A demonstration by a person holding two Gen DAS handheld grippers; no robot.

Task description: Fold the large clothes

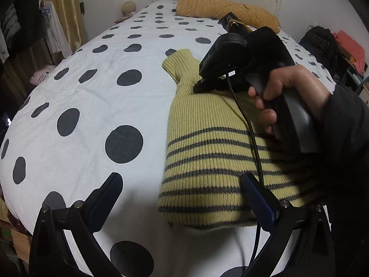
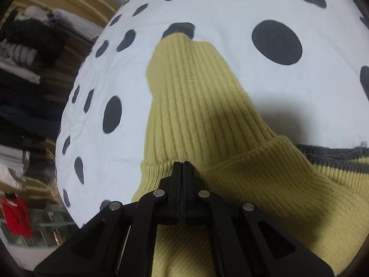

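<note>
In the right half of the left wrist view we see the sweater (image 1: 207,143), yellow ribbed knit with grey stripes, lying on the polka-dot bed (image 1: 96,106) as a partly folded bundle whose long axis runs from the striped hem at the bottom of the frame up to the ribbed end near the centre. That axis is what the coming move turns on, as we judge it: the sweater lies lengthwise ahead of both tools, so any further fold has to carry one end along this line toward the other. Our right tool (image 2: 183,165) is the nearer one at the far end; in the right wrist view, low in the centre of the frame, its two fingers are pressed together on a ridge of the yellow knit where the ribbing bunches, so we read it as clenched on the sweater. Beyond it a plain yellow length reaches toward the top of that frame and rests on the bed. In the left wrist view the right hand (image 1: 283,92) grips the tool's handle at centre right, angled forward and down over the sweater's upper part. Our left tool (image 1: 184,196) sits at the bottom of its own frame with its fingers spread wide apart and nothing between them; the right finger (image 1: 258,198) overlaps the striped hem in the picture, the left one stands over bare bedcover, and we cannot tell whether either touches. An orange pillow (image 1: 221,11) lies at the top of the frame, well apart.
</note>
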